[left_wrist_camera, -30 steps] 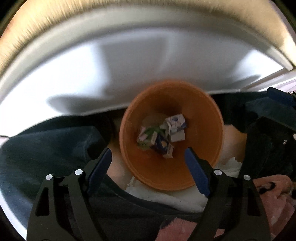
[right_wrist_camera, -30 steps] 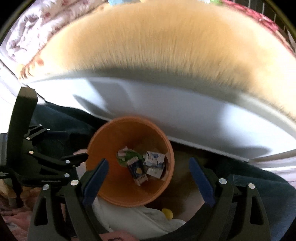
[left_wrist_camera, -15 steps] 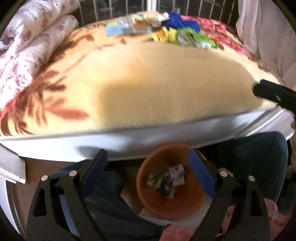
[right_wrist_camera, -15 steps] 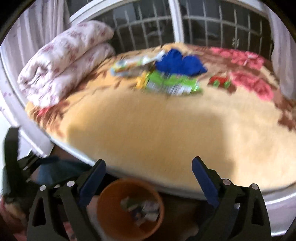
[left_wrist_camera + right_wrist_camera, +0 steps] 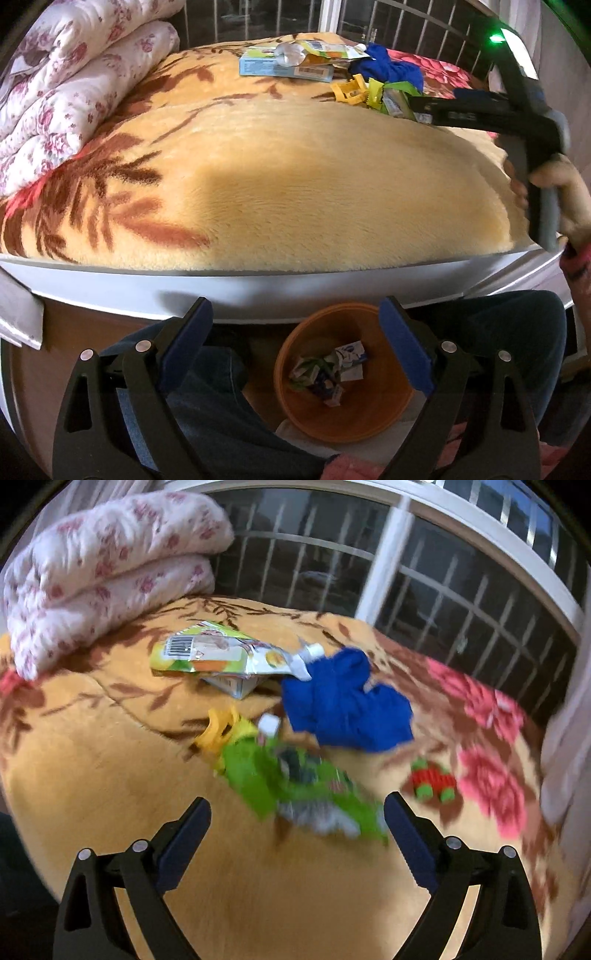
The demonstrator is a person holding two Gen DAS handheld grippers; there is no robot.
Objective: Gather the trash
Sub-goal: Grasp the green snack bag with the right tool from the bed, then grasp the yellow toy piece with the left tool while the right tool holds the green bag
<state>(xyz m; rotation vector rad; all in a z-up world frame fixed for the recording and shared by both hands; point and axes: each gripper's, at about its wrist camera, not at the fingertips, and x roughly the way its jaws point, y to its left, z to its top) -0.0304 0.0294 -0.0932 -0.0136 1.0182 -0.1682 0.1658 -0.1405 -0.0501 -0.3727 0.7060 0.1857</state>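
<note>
An orange bin (image 5: 369, 421) stands on the floor by the bed with several crumpled cartons (image 5: 328, 373) inside. My left gripper (image 5: 295, 343) is open and empty, above and just left of the bin. My right gripper (image 5: 297, 834) is open and empty over the bed, close to a green wrapper (image 5: 295, 790). Behind the green wrapper lie a yellow piece (image 5: 218, 734), a large foil snack bag (image 5: 221, 653) and a small box (image 5: 232, 683). In the left wrist view the trash pile (image 5: 314, 62) sits at the bed's far side, and the right gripper's body (image 5: 509, 107) reaches toward it.
A blue cloth (image 5: 347, 709) lies beside the trash. A small red and green toy (image 5: 432, 782) sits to the right. A folded floral quilt (image 5: 99, 565) is at the bed's left. A barred window (image 5: 443, 579) is behind. The person's jeans-clad legs (image 5: 207, 402) flank the bin.
Both grippers rose from over the bin. The right gripper moved forward over the bed toward the trash pile. The left gripper stayed near the bin, now tilted up to see the bed.
</note>
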